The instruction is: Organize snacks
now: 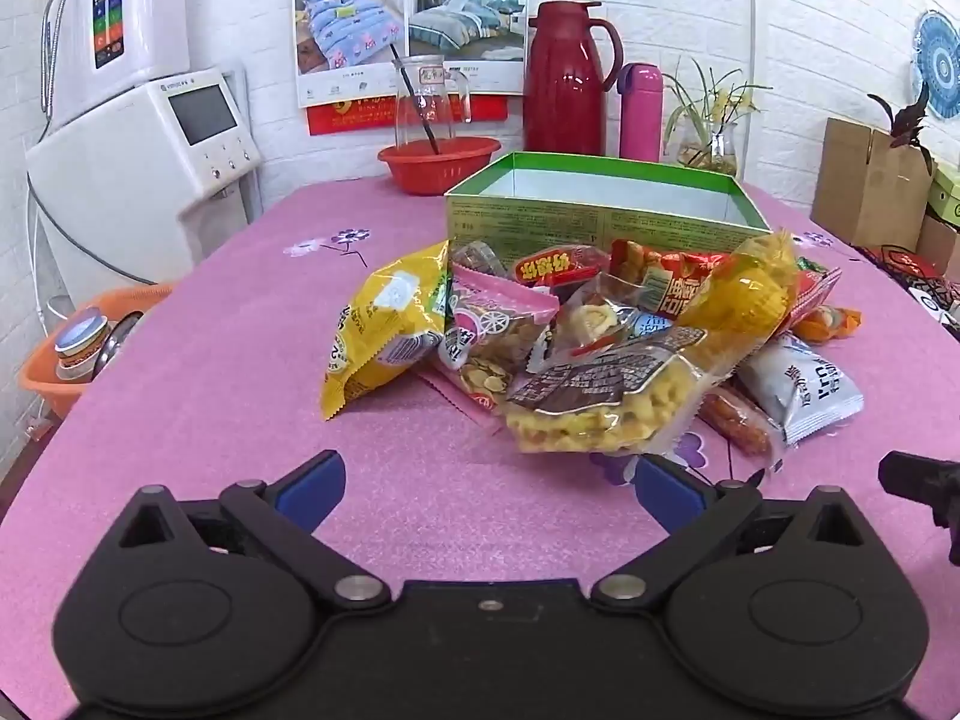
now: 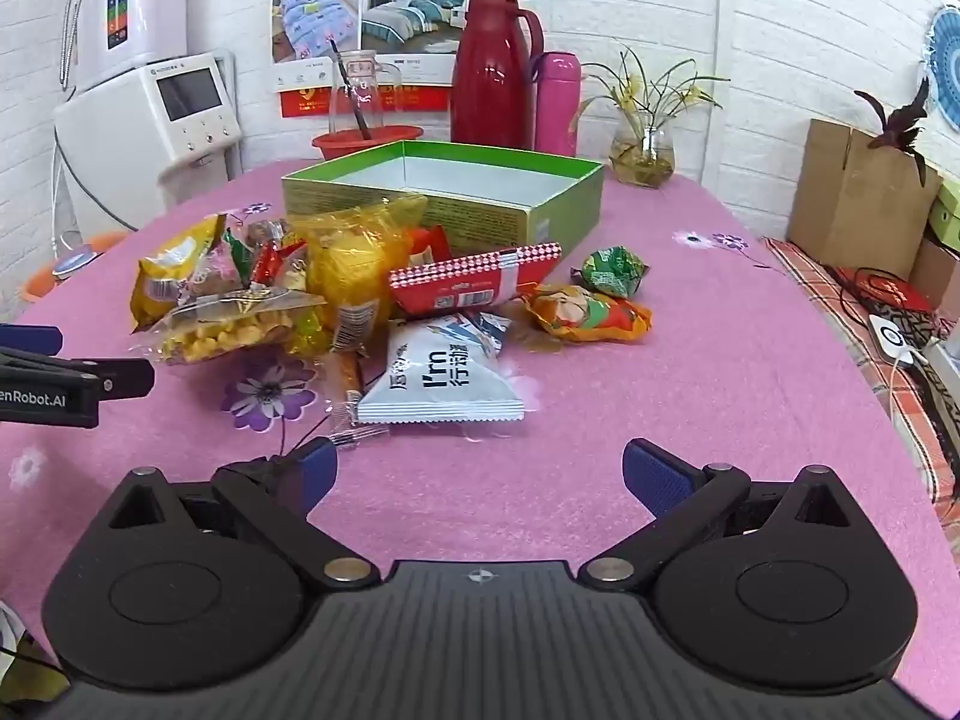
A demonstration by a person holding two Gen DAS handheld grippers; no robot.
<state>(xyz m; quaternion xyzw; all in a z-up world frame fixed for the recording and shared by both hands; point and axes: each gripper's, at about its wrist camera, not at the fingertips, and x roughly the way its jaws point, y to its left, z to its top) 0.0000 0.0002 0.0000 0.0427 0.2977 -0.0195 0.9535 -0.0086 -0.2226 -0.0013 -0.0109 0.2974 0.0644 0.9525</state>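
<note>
A pile of snack packets lies on the pink tablecloth in front of an open green box (image 1: 600, 219), which looks empty; the box also shows in the right wrist view (image 2: 444, 204). The pile holds a yellow bag (image 1: 384, 330), a clear bag of yellow puffs (image 1: 600, 402) and a white packet (image 2: 438, 378). A red packet (image 2: 474, 285), a green sweet (image 2: 612, 270) and an orange packet (image 2: 588, 315) lie to the right. My left gripper (image 1: 489, 480) is open, just short of the puffs bag. My right gripper (image 2: 480, 474) is open, just short of the white packet.
Behind the box stand a red bowl (image 1: 438, 162) with a glass jug, a red thermos (image 1: 564, 84), a pink flask (image 1: 641, 114) and a plant vase (image 2: 642, 150). A white appliance (image 1: 138, 180) stands left of the table, cardboard boxes (image 2: 858, 192) right.
</note>
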